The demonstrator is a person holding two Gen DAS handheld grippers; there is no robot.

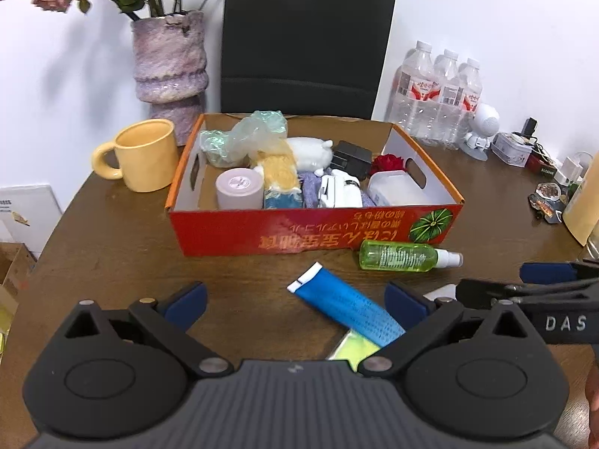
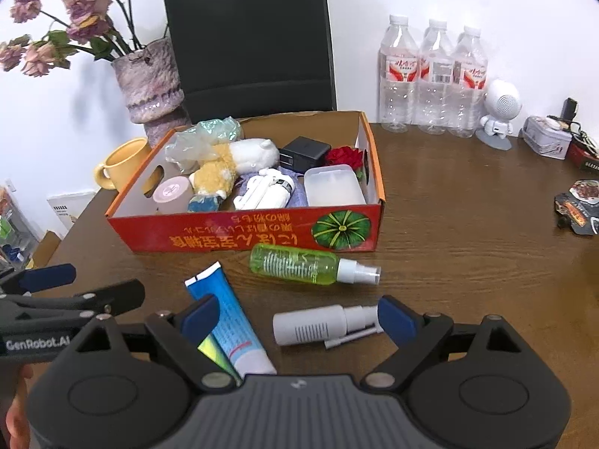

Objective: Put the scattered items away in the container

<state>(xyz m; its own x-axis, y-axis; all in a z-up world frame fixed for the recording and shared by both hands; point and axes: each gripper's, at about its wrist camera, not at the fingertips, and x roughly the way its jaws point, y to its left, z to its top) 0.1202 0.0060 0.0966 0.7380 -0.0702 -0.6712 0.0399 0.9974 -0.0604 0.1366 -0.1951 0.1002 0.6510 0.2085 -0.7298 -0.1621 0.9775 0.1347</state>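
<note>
An orange-red cardboard box (image 1: 239,234) (image 2: 232,230) stands mid-table, holding several items. On the table before it lie a green spray bottle (image 1: 398,257) (image 2: 295,264), a blue tube (image 1: 346,305) (image 2: 228,318) and a white spray bottle (image 2: 310,324). A yellow-green packet (image 1: 353,350) lies under the tube's near end. My left gripper (image 1: 295,299) is open, with the blue tube between its fingers, untouched. My right gripper (image 2: 297,316) is open around the white spray bottle, apart from it. The right gripper shows in the left wrist view (image 1: 524,288); the left one shows in the right wrist view (image 2: 67,288).
A yellow mug (image 1: 144,155) and a purple vase (image 1: 170,71) stand left of the box. A black chair back (image 1: 303,37) is behind it. Three water bottles (image 2: 432,75), a white robot figure (image 2: 499,112), a tin (image 2: 546,142) and snack packets (image 2: 578,207) sit right.
</note>
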